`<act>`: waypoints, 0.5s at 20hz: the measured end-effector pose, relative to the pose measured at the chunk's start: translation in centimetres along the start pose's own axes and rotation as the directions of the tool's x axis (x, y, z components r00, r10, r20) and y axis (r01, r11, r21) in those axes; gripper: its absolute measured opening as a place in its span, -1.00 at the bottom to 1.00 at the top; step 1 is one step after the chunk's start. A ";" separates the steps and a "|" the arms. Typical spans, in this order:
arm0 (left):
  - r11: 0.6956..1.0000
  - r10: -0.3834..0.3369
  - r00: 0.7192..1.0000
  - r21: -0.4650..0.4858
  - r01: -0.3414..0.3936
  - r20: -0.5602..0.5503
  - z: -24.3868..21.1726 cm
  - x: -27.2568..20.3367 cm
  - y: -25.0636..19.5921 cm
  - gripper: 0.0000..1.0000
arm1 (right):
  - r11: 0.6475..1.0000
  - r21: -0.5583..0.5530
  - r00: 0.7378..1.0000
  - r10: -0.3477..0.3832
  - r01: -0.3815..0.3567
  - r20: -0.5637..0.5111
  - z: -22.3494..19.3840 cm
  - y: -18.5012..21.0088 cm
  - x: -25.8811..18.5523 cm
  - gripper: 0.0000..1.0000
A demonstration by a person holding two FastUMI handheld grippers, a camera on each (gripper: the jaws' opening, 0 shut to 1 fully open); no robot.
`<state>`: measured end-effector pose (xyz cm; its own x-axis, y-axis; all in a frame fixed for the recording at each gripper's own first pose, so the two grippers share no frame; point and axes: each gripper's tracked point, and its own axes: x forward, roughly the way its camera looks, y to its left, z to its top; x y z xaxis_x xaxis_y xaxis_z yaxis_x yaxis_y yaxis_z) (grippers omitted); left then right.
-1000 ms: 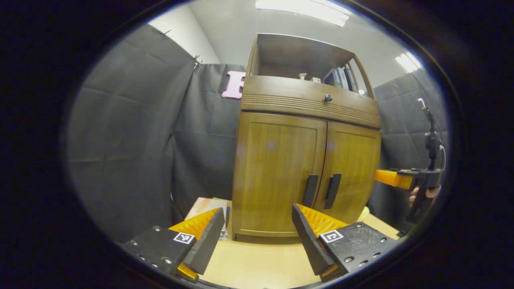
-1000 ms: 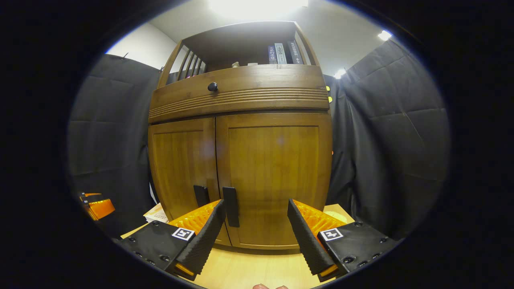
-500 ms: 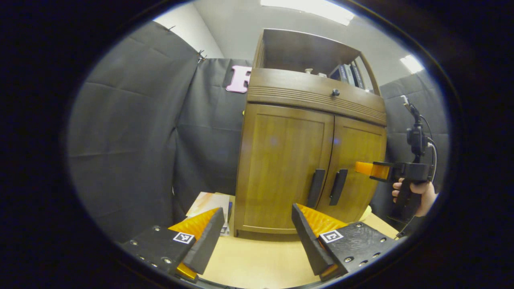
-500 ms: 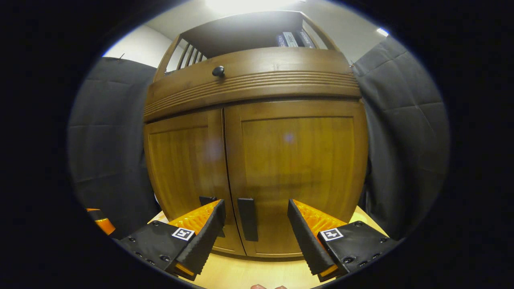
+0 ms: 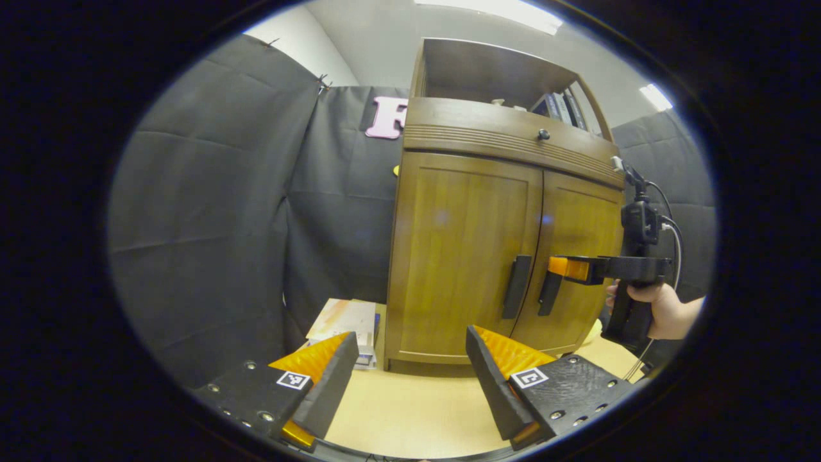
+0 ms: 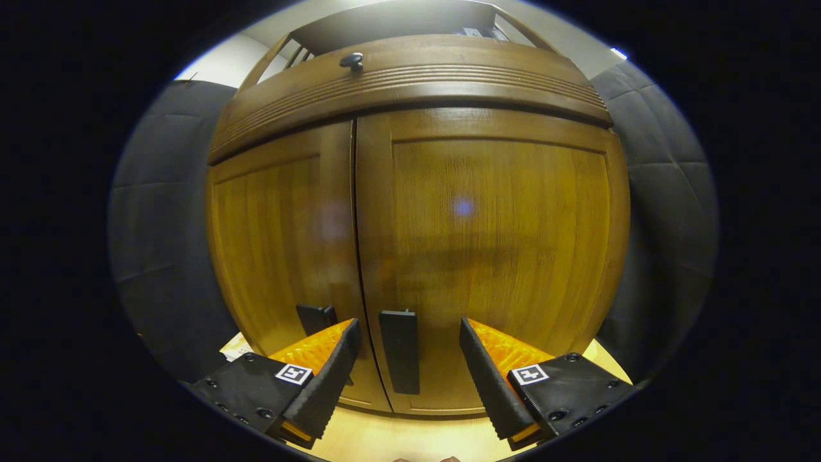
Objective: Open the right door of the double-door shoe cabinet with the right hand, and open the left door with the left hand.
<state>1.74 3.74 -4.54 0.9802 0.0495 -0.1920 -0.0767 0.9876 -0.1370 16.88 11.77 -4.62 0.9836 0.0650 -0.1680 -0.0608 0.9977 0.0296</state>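
At the shoe cabinet [image 5: 500, 256], right gripper [image 6: 407, 372] has been brought closer; its wide-open, empty fingers now straddle the right door's handle [image 6: 399, 351]. Left gripper [image 5: 410, 378], equally open, is held back. Both doors remain closed.

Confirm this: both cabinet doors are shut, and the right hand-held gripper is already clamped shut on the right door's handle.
Not clamped. In the right gripper view the right hand-held gripper stands open, its fingers either side of the right door's handle without pressing it. Both cabinet doors are indeed shut.

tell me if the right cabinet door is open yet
Still shut. The right door sits flush with the left door, only a thin seam between them, and the open right claw straddles its handle without gripping.
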 end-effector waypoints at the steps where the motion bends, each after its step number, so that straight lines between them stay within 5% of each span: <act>1: 1.000 -0.001 1.000 -0.002 0.001 -0.004 0.0 0.0 -0.1 0.95 | 1.000 0.005 1.000 -0.006 0.006 -0.009 -0.2 0.0 0.4 0.94; 4: 1.000 -0.006 1.000 -0.005 0.006 -0.007 0.0 0.1 -0.2 0.96 | 1.000 0.014 0.999 -0.014 0.014 -0.029 -1.0 0.2 1.7 0.92; 6: 1.000 -0.012 1.000 -0.007 0.012 -0.008 0.0 0.2 -0.3 0.96 | 1.000 0.010 0.999 -0.026 0.026 -0.028 -1.1 0.3 2.2 0.69; 10: 1.000 -0.023 1.000 -0.011 0.022 -0.022 -0.6 -0.5 -0.7 0.95 | 1.000 0.012 0.999 -0.024 0.024 -0.034 -1.3 0.9 2.5 -0.16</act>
<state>1.23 2.96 -4.91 0.9774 0.0238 -0.2100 -0.0568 0.9867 -0.1522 19.11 12.88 -6.32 0.9785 0.0417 -0.2020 -0.0349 0.9987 0.0372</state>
